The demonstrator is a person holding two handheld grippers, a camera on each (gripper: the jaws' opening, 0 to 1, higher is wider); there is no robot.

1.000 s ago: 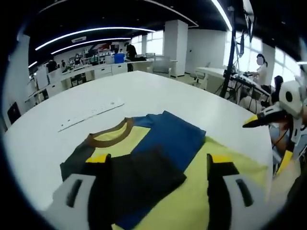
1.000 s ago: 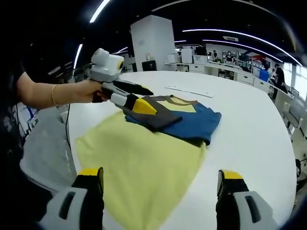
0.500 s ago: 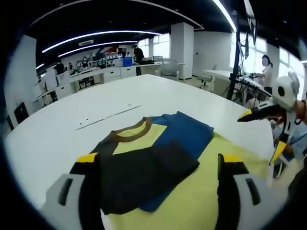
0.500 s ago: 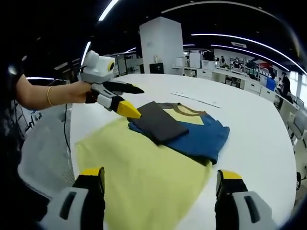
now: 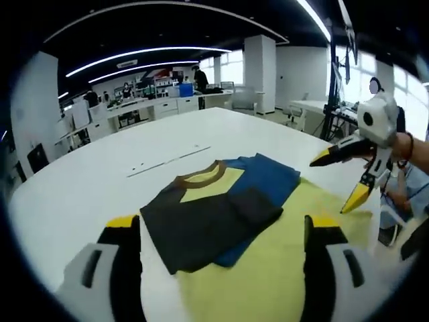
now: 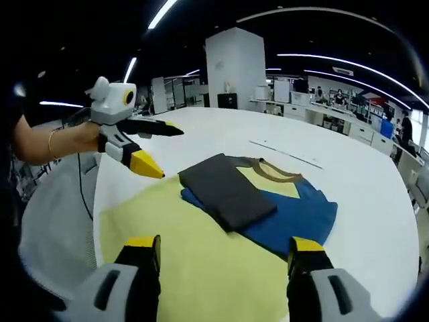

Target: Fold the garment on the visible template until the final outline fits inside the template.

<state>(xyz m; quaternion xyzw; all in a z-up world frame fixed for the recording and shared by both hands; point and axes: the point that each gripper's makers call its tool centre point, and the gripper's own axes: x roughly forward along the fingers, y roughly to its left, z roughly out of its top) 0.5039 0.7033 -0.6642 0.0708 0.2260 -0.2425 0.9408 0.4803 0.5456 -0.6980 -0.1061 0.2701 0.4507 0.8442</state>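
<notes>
Left gripper point(image 6: 137, 144) lifted over the bench point(image 5: 80, 181) near edge, jaws wide and empty. Folded garment point(image 6: 261, 198) lying on the far part of the yellow template point(image 6: 201, 255), long axis crosswise, ahead of both. Right gripper point(image 5: 348, 174) also raised, jaws wide, about equally near.

1. The folded garment point(image 5: 218, 204) point(image 6: 258, 194) lay on the template point(image 5: 288, 268) point(image 6: 201, 255), which lay flat on the table point(image 5: 87, 181) point(image 6: 375, 194).
2. The garment covered the template's far end and ran past its edge onto the bare table.
3. A folded sleeve panel point(image 6: 226, 190) lay on top of the garment.
4. A thin strip point(image 5: 167, 159) point(image 6: 285, 151) lay on the table beyond the garment's collar, apart from it.
5. The left gripper point(image 6: 151, 147) hung above the table beside the template; the right gripper point(image 5: 338, 178) hung at its opposite side, touching nothing.
</notes>
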